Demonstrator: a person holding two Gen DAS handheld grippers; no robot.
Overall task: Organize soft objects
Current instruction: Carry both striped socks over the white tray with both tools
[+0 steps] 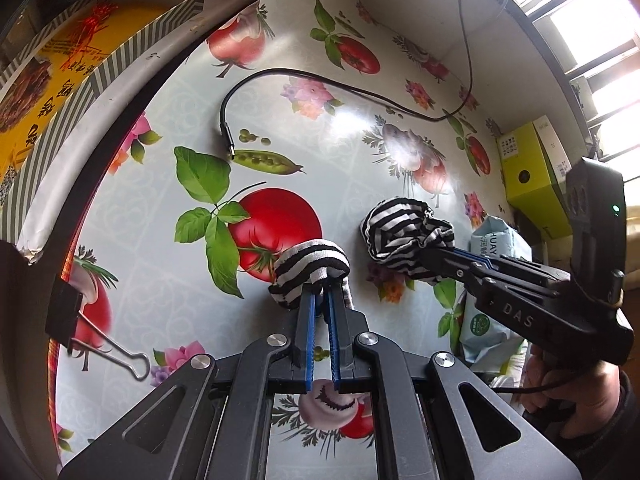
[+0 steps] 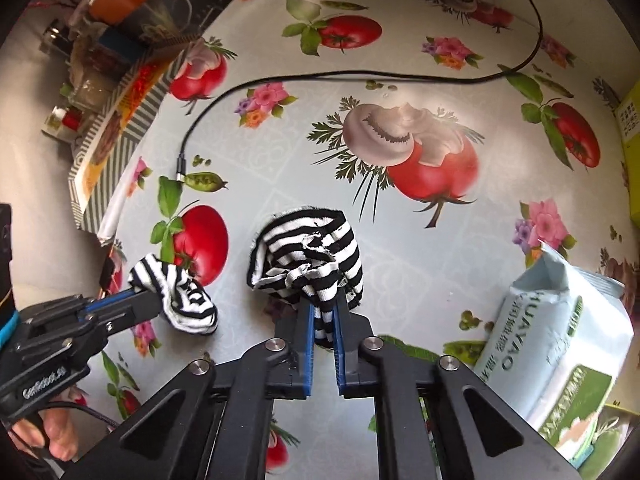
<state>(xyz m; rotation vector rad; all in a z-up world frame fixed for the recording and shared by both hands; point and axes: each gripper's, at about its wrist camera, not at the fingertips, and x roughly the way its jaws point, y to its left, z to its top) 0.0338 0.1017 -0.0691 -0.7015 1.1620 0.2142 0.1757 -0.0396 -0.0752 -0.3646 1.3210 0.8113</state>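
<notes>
Two black-and-white striped socks lie bunched on a tablecloth printed with tomatoes and mushrooms. My left gripper [image 1: 322,294] is shut on the smaller sock [image 1: 310,268], which wraps over its blue-padded fingertips. The right wrist view shows that sock [image 2: 186,300] at lower left, hanging from the left gripper [image 2: 140,294]. My right gripper [image 2: 323,308] is shut on the larger crumpled sock [image 2: 312,256], with striped cloth pinched between its pads. In the left wrist view that sock [image 1: 404,232] sits right of centre, the right gripper [image 1: 430,256] clamped on its near end.
A black cable [image 1: 304,76] with a plug end [image 1: 228,140] curves across the far tablecloth. A pale wet-wipes pack [image 2: 560,340] lies at right, a yellow-green box [image 1: 532,176] behind it. A binder clip [image 1: 96,336] grips the table's left edge. A striped printed box [image 2: 116,132] stands far left.
</notes>
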